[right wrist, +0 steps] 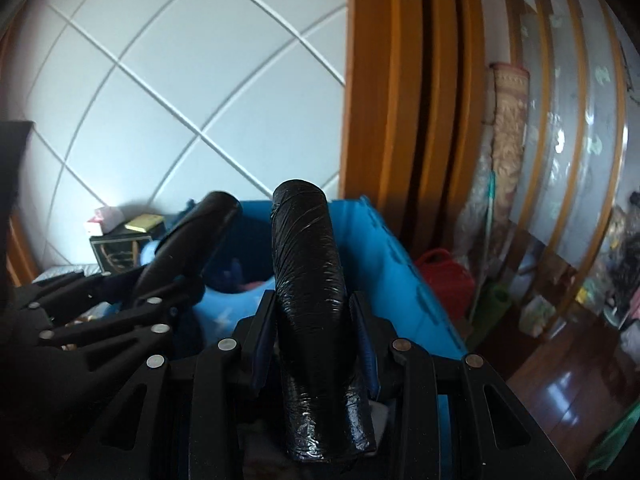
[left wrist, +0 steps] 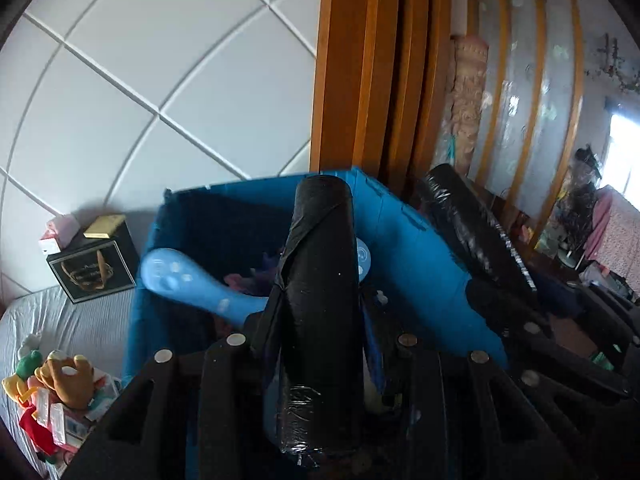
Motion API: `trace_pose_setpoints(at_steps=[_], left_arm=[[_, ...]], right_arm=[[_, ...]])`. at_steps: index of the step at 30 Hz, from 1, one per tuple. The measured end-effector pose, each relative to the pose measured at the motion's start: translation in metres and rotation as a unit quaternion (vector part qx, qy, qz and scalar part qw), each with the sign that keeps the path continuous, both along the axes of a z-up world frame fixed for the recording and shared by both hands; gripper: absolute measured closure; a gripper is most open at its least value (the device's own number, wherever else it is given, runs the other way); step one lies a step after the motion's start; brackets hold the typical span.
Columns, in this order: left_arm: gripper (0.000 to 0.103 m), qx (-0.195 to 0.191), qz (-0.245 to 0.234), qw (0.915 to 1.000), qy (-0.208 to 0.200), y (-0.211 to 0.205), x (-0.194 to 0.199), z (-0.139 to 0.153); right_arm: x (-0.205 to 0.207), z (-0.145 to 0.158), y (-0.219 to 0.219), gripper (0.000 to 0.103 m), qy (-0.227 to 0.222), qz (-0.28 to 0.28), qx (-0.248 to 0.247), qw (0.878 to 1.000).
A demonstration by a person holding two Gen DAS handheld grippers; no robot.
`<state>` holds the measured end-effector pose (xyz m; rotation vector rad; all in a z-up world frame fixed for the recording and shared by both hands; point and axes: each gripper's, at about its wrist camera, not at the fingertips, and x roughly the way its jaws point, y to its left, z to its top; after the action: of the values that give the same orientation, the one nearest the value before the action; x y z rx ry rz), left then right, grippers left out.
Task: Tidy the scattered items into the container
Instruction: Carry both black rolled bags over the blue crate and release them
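Note:
A blue fabric storage bin stands on the bed against the white padded wall. Both grippers hover over its open top. My left gripper has its black-taped fingers closed together with nothing between them. A light blue curved toy lies across the bin's left rim below it, over pink and purple items inside. My right gripper is also shut with nothing between its fingers, above the bin. The left gripper shows at its left. A pile of plush toys lies on the bedsheet at lower left.
A black box with a gold box and a pink item on top stands left of the bin by the wall. A wooden frame rises behind the bin. A red container sits on the right, beyond it wooden floor and clutter.

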<state>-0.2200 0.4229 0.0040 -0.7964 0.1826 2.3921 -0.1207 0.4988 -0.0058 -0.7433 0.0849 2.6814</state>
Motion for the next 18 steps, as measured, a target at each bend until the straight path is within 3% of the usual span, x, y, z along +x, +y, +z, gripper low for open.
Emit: trace_pose_setpoints(at_steps=[5,10,12,15,18], left_arm=[[0.068,-0.043,0.011,0.9981,-0.043,0.064,-0.032,-0.028],[0.068,-0.084,0.023,0.9926,-0.085,0.095,-0.058,-0.065],[0.068,-0.098,0.029,0.9893,-0.104,0.093,-0.066,-0.087],[0.068,-0.113,0.054,0.9781,-0.166,0.085,-0.086,-0.115],[0.068,-0.118,0.069,0.9762,-0.169,0.083,-0.091,-0.119]], right_arm=[[-0.024,-0.023,0.055,0.067,-0.031,-0.010,-0.019,0.999],[-0.055,-0.046,0.088,0.067,-0.072,-0.012,-0.035,0.997],[-0.066,-0.055,0.092,0.067,-0.084,-0.013,-0.034,0.996],[-0.082,-0.072,0.098,0.067,-0.099,-0.019,-0.035,0.994],[-0.093,-0.084,0.098,0.067,-0.114,-0.014,-0.042,0.992]])
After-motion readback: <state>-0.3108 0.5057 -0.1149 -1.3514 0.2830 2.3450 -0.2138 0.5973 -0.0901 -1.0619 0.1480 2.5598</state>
